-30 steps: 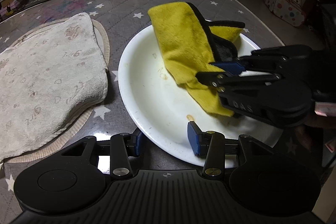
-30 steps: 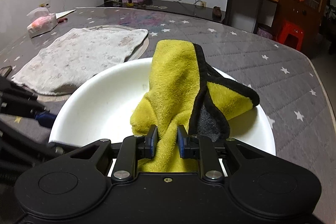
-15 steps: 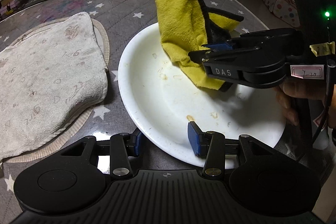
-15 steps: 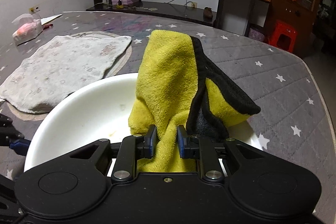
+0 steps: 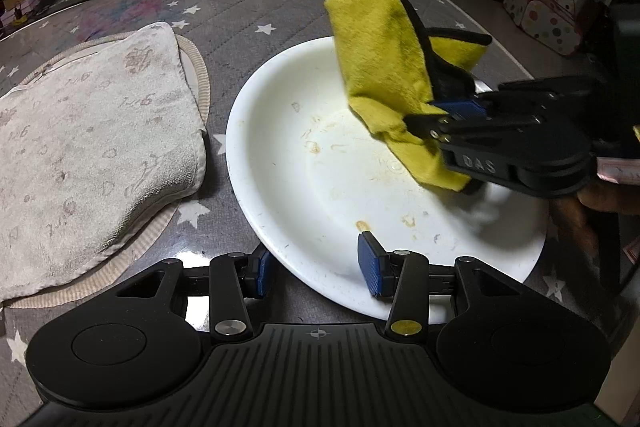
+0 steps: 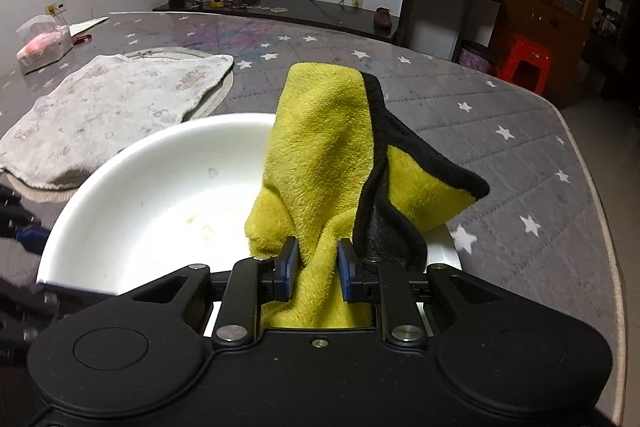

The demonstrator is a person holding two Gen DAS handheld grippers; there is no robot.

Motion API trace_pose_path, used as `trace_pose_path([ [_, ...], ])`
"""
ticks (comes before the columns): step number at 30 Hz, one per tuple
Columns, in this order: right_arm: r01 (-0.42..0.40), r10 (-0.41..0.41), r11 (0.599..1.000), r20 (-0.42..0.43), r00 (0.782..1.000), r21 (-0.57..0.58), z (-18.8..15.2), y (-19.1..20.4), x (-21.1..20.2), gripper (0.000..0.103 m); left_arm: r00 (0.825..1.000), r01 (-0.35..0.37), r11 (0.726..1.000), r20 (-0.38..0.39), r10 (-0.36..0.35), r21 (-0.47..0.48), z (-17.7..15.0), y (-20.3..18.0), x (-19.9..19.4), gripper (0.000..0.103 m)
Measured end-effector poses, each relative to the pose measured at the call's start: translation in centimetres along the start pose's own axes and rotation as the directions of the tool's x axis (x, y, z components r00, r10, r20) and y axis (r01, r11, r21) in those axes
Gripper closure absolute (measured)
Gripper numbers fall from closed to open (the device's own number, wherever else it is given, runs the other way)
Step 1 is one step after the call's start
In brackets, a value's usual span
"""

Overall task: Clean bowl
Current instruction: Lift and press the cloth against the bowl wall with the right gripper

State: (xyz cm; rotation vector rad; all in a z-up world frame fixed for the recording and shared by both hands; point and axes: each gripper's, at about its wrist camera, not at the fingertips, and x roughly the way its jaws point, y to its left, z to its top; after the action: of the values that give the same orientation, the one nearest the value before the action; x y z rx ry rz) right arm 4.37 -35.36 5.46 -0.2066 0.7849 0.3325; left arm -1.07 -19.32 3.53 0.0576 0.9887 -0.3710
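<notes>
Bowl sits mid-frame in the left wrist view, white with brownish smears inside. The left gripper at the bottom has its jaws clamped across the near rim. Beige towel is on the left, and the right gripper comes in from the right, pinching the yellow cloth.

Right wrist view: jaws squeezed together on the cloth at bottom centre, bowl lower left of it.

I am reading just one clear marking: the raised letters "DAS" on the black side of my right gripper, seen from my left wrist. A pale label behind it is showing only blurred, unreadable writing.
</notes>
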Motion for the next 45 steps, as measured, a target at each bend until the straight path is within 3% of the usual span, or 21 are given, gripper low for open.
trace_pose_path([
  [22, -0.097, 0.095, 0.994, -0.034, 0.995, -0.058, -1.4, 2.3, -2.2, 0.081, 1.0, 0.001, 1.0, 0.003, -0.001, -0.002, -0.1, -0.1, -0.2, 0.058],
  [45, -0.049, 0.05, 0.998, 0.018, 0.999, -0.025, 1.6, 1.4, 1.4, 0.082, 0.999, -0.037, 0.999, 0.004, 0.037, -0.01, 1.0, 0.5, 0.3, 0.064],
])
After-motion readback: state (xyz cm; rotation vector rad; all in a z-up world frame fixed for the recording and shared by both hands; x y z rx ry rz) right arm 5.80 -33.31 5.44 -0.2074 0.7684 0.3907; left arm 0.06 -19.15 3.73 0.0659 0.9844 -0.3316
